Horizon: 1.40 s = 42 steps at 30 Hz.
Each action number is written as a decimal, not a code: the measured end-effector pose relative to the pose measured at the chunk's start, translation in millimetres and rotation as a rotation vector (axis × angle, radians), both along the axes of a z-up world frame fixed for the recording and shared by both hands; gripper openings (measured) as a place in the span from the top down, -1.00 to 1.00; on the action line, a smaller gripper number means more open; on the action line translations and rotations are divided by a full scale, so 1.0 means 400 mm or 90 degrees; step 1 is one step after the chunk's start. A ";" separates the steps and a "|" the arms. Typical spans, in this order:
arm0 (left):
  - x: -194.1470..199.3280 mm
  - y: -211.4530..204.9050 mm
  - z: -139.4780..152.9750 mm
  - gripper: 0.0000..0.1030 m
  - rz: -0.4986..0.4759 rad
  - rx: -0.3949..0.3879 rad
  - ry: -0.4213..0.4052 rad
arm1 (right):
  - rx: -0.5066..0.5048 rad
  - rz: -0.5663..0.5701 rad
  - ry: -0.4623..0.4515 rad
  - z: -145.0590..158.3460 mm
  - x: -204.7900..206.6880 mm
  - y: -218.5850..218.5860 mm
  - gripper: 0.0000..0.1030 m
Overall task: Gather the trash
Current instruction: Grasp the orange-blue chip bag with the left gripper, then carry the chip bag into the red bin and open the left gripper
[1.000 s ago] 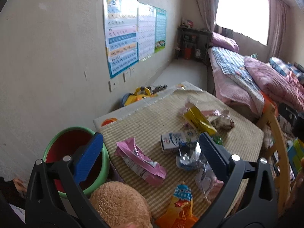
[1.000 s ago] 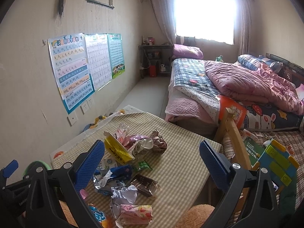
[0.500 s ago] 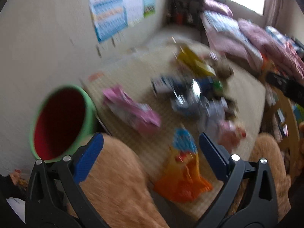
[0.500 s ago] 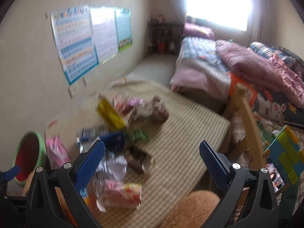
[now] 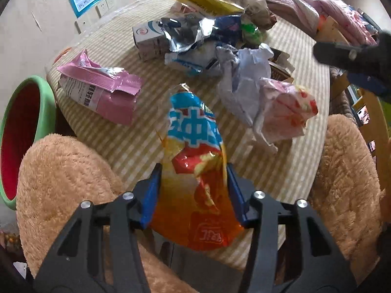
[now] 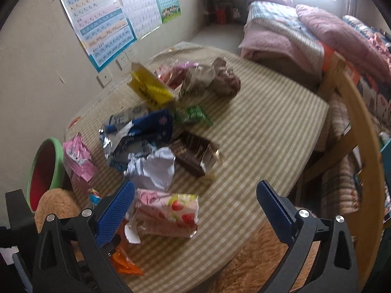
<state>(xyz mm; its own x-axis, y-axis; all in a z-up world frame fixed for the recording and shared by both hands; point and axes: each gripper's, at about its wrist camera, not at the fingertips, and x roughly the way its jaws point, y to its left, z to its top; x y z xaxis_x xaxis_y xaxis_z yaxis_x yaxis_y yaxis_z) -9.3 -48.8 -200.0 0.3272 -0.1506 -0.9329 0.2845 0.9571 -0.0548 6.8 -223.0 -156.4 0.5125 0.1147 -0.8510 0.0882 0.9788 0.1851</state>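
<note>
From the left wrist view, the left gripper (image 5: 193, 190) has its two blue jaws drawn in against the sides of the orange and blue snack bag (image 5: 195, 171), one on each flank of its lower half, so it reads as clamped on the bag, though how firmly cannot be told. The bag's long axis runs straight out along the fingers, its bottom seam over the near edge of the table (image 5: 288, 171) and its blue top pointing toward the middle. The green-rimmed bin (image 5: 29, 131) stands off the table's left edge, well to the left of the claw (so the carry is, by my judgement, a swing leftward past the pink wrapper (image 5: 102, 90) and the plush knee (image 5: 61, 183)). The crumpled white paper (image 5: 244, 83) and the strawberry packet (image 5: 286, 109) lie to the right of the bag, nearer the right gripper (image 5: 352, 58), which shows only as a dark shape at the right edge here. From the right wrist view, the right gripper (image 6: 195, 210) stands wide apart and holds nothing; the strawberry packet (image 6: 168, 214) lies between its fingers near the table's near edge, closer to the left finger, its long axis crosswise to the fingers. An orange corner of the snack bag (image 6: 124, 266) peeks out at lower left, and the bin (image 6: 44, 168) sits beyond the table's left edge, far from this claw; the left hand is plainly the nearer one to it.
</note>
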 end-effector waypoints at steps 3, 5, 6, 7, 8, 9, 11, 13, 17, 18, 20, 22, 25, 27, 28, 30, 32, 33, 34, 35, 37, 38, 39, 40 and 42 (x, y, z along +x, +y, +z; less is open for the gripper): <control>-0.003 0.022 0.008 0.18 0.021 -0.030 0.006 | 0.010 0.008 0.018 -0.023 -0.003 0.010 -0.86; 0.006 0.039 0.021 0.21 0.032 -0.044 0.002 | 0.016 0.009 0.032 -0.041 0.000 0.014 -0.86; 0.004 0.052 0.038 0.22 0.043 -0.053 -0.010 | 0.023 0.010 0.041 -0.052 0.001 0.016 -0.86; 0.009 0.065 0.051 0.22 0.049 -0.056 -0.020 | 0.026 0.010 0.047 -0.060 0.004 0.018 -0.86; 0.008 0.078 0.071 0.22 0.059 -0.056 -0.041 | 0.028 0.010 0.050 -0.066 0.007 0.019 -0.86; 0.007 0.085 0.085 0.22 0.065 -0.056 -0.055 | 0.032 0.008 0.055 -0.075 0.009 0.020 -0.86; 0.008 0.109 0.123 0.22 0.085 -0.059 -0.090 | 0.037 0.004 0.067 -0.090 0.013 0.024 -0.86; 0.009 0.123 0.145 0.22 0.097 -0.065 -0.107 | 0.050 0.003 0.085 -0.111 0.016 0.024 -0.86; 0.009 0.118 0.180 0.21 0.095 -0.041 -0.157 | 0.111 0.016 0.097 -0.130 0.016 0.015 -0.62; 0.006 0.115 0.192 0.21 0.093 -0.033 -0.171 | 0.127 0.021 0.097 -0.130 0.018 0.012 -0.40; 0.021 0.107 0.195 0.21 0.092 -0.032 -0.181 | 0.149 0.027 0.095 -0.126 0.016 0.010 -0.14; 0.024 0.115 0.203 0.21 0.096 -0.037 -0.187 | 0.153 0.035 0.088 -0.115 0.011 0.011 0.22; 0.028 0.130 0.218 0.21 0.105 -0.037 -0.197 | 0.171 0.041 0.079 -0.089 0.006 0.003 0.68; 0.035 0.153 0.230 0.21 0.117 -0.036 -0.207 | 0.173 0.045 0.062 -0.061 -0.001 -0.001 0.85; 0.033 0.161 0.236 0.21 0.123 -0.036 -0.211 | 0.171 0.044 0.054 -0.051 -0.005 0.001 0.86; 0.043 0.197 0.247 0.21 0.144 -0.038 -0.219 | 0.158 0.050 0.029 -0.016 -0.015 0.002 0.91; 0.050 0.223 0.252 0.21 0.161 -0.038 -0.223 | 0.146 0.054 0.015 -0.001 -0.020 0.008 0.93; 0.055 0.243 0.253 0.21 0.174 -0.036 -0.226 | 0.148 0.056 0.012 0.007 -0.020 0.009 0.94; 0.058 0.262 0.253 0.21 0.185 -0.033 -0.228 | 0.153 0.057 0.009 0.014 -0.021 0.010 0.94; 0.060 0.279 0.251 0.21 0.195 -0.029 -0.229 | 0.158 0.057 0.006 0.023 -0.026 0.012 0.94; 0.068 0.327 0.244 0.21 0.222 -0.023 -0.227 | 0.163 0.063 -0.004 0.043 -0.022 0.021 0.95; 0.073 0.357 0.239 0.21 0.238 -0.019 -0.226 | 0.161 0.072 -0.017 0.064 -0.020 0.031 0.95; 0.074 0.375 0.237 0.21 0.248 -0.016 -0.225 | 0.158 0.078 -0.026 0.084 -0.015 0.041 0.96; 0.077 0.402 0.233 0.21 0.262 -0.011 -0.225 | 0.154 0.087 -0.041 0.109 -0.014 0.053 0.96; 0.081 0.443 0.225 0.21 0.283 -0.003 -0.224 | 0.156 0.106 -0.066 0.153 -0.005 0.079 0.96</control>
